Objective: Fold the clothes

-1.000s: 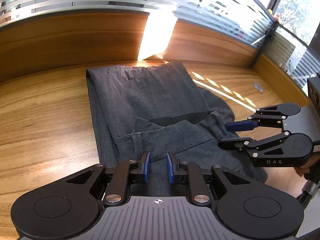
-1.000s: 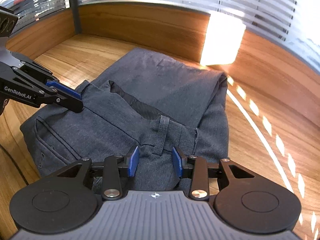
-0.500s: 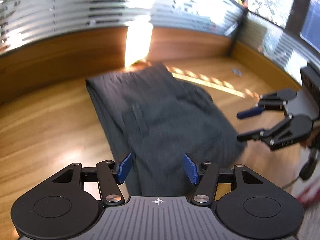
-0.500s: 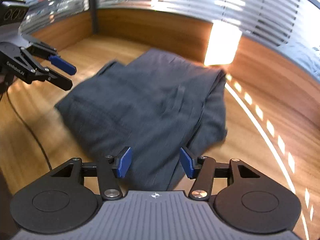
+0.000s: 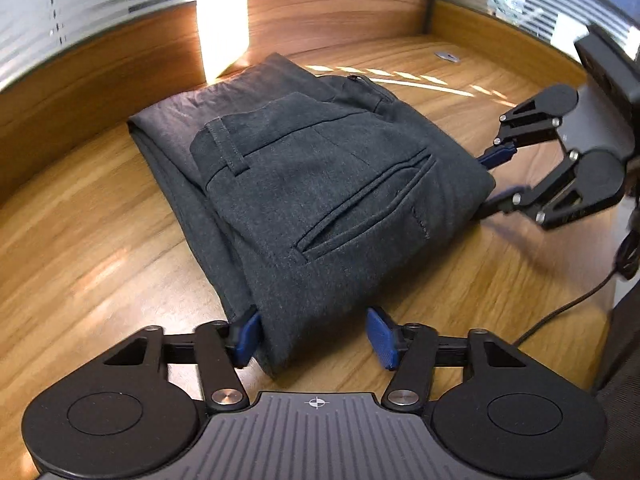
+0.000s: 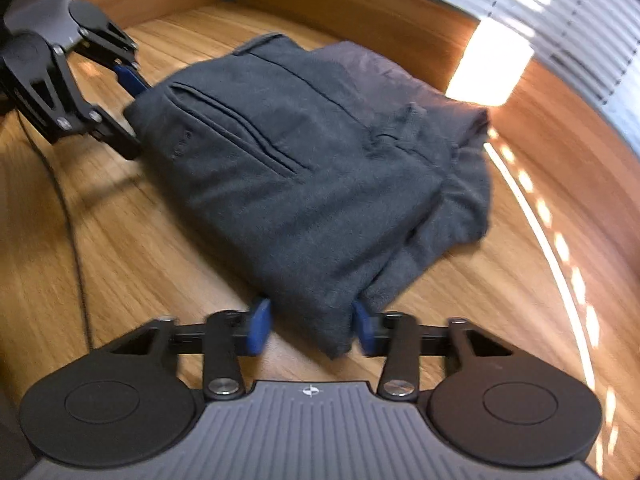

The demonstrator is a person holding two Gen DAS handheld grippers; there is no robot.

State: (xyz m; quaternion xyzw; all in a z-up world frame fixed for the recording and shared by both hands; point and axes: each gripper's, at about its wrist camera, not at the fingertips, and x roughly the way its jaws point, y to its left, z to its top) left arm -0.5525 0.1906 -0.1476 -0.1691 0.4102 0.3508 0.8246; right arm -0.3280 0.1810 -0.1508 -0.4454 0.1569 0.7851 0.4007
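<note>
Dark grey trousers (image 5: 320, 184) lie folded in a compact stack on the wooden table (image 5: 88, 248), back pocket and belt loop facing up. My left gripper (image 5: 314, 337) is open at the stack's near corner, and that corner of cloth lies loosely between the fingers. In the right wrist view the trousers (image 6: 312, 168) look blurred; my right gripper (image 6: 310, 327) is open with another corner between its blue pads. Each gripper also shows in the other's view: the right gripper (image 5: 498, 179) at the stack's right edge, the left gripper (image 6: 130, 110) at its far-left edge.
A raised wooden rim (image 5: 320, 12) with window blinds behind it bounds the table's far side. A small metal plate (image 5: 447, 56) lies at the far right. A black cable (image 5: 560, 312) trails over the right side of the table, also visible as a cable (image 6: 76, 248).
One second ago both grippers were narrowed at the waistband of the spread trousers. Since then the cloth has been folded over, both grippers have opened, and they now sit at its corners.
</note>
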